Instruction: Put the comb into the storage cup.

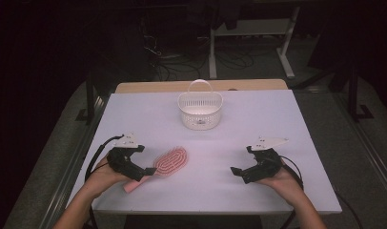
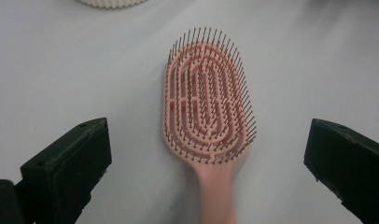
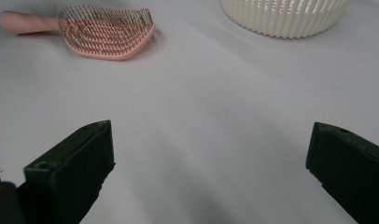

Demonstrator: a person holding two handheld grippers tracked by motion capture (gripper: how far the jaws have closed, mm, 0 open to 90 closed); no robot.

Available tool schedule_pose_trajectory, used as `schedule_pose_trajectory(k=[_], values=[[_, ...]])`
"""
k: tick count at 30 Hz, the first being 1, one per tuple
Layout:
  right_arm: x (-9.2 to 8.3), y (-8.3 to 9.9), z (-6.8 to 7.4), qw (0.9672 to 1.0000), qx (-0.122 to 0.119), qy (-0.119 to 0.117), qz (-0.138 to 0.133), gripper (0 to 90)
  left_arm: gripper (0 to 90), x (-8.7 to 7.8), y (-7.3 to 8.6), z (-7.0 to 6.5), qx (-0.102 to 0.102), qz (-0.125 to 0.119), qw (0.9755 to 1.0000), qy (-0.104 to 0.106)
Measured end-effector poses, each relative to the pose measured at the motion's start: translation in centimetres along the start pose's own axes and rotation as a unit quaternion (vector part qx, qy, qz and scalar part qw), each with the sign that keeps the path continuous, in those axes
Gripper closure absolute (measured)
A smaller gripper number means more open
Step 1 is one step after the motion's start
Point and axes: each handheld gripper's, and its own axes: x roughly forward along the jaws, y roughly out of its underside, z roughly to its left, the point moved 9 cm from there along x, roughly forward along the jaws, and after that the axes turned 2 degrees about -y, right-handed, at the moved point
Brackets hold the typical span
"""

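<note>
1. The pink hairbrush (image 1: 170, 162) lay bristles up on the white tabletop (image 1: 258, 114), near its front left, handle pointing toward the person
2. The left gripper (image 1: 146, 170) sat right at that handle, jaws wide on either side of it and not yet closed (in the left gripper view the handle ran down between them)
3. The right gripper (image 1: 237, 171) rested well apart at the front right, jaws wide and empty
4. The white basket (image 1: 200, 109) stood at the far middle, nothing visible inside
5. Judged from this, the work had barely begun: the grasp, lift and likely carry to the basket all remained
</note>
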Motion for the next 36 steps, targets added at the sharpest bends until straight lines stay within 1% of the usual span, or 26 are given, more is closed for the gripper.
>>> schedule_pose_trajectory(k=[4,11,12,21,25,26,31,34,36], values=[[0.0,0.0,0.0,1.0000,0.000,0.000,0.000,0.6,0.7,0.1,0.1,-0.1,-0.001,0.008,1.0000,0.002],[-0.1,0.0,0.1,1.0000,0.002,0.001,-0.001,0.6,0.9,0.3,0.5,0.0,0.004,0.028,0.9996,-0.005],[-0.1,0.0,0.0,1.0000,0.002,0.001,-0.001,0.6,3.2,0.3,0.6,0.0,0.005,0.029,0.9995,-0.006],[0.0,0.0,0.0,1.0000,0.001,0.001,-0.001,0.6,6.5,0.5,0.8,0.1,0.007,0.047,0.9988,-0.013],[0.0,0.0,0.0,1.0000,0.001,0.001,0.000,0.6,10.2,0.6,0.9,0.0,0.006,0.054,0.9985,-0.012],[0.0,0.0,0.0,1.0000,0.001,0.001,0.000,0.6,12.4,0.6,1.0,0.0,0.007,0.055,0.9984,-0.011],[0.0,0.0,0.0,1.0000,0.001,0.001,0.000,0.6,16.1,0.6,1.2,-0.1,0.009,0.067,0.9976,-0.013],[0.0,0.0,0.0,1.0000,0.001,0.001,0.000,0.6,20.4,0.7,1.4,-0.1,0.011,0.075,0.9970,-0.012],[0.0,0.0,0.0,1.0000,0.001,0.001,0.000,0.6,22.2,0.8,1.5,-0.1,0.012,0.079,0.9966,-0.016]])
